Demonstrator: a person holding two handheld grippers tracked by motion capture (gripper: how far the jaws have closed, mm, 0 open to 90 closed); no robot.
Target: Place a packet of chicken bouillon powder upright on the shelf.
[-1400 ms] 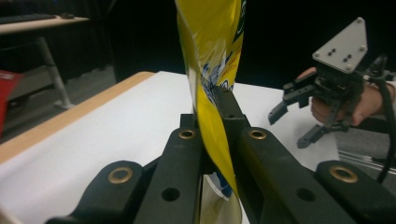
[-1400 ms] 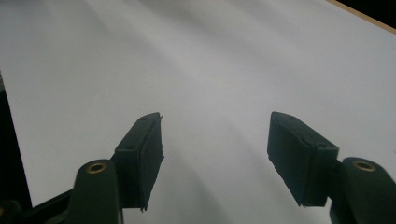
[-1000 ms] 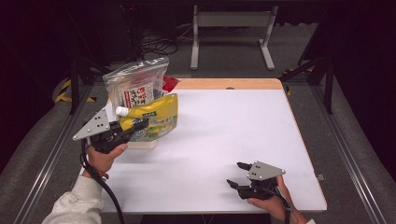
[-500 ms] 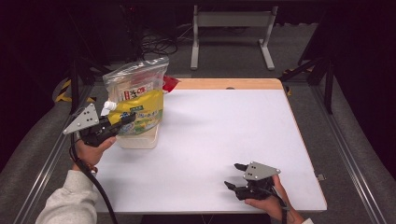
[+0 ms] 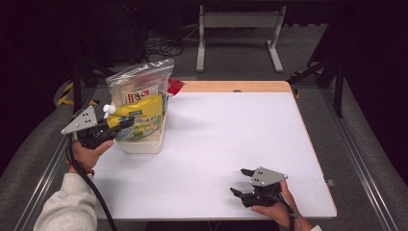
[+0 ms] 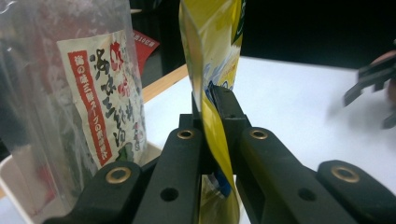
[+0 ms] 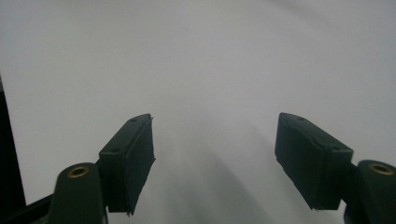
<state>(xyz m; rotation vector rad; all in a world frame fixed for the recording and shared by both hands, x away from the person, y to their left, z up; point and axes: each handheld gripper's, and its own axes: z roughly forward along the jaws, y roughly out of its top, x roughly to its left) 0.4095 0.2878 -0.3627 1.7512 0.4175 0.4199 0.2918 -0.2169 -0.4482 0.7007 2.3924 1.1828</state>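
Yellow pouch [image 5: 137, 121] is hanging pinched in left gripper [image 5: 122, 126], jaws clamping its edge, just above white tub [image 5: 144, 143] w/ clear bag [image 5: 139, 86] standing in it. Right gripper [image 5: 242, 182] is sitting well apart from tub, near table [image 5: 231, 134] front edge, jaws spreading wider, nothing between.

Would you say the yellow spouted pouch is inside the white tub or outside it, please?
Outside: the left gripper holds the yellow spouted pouch before the white tub.

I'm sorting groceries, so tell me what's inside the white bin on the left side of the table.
A clear plastic bag with a red-lettered packet stands in the white bin. The left gripper holds a yellow spouted pouch at its front. The bin's bottom is hidden.
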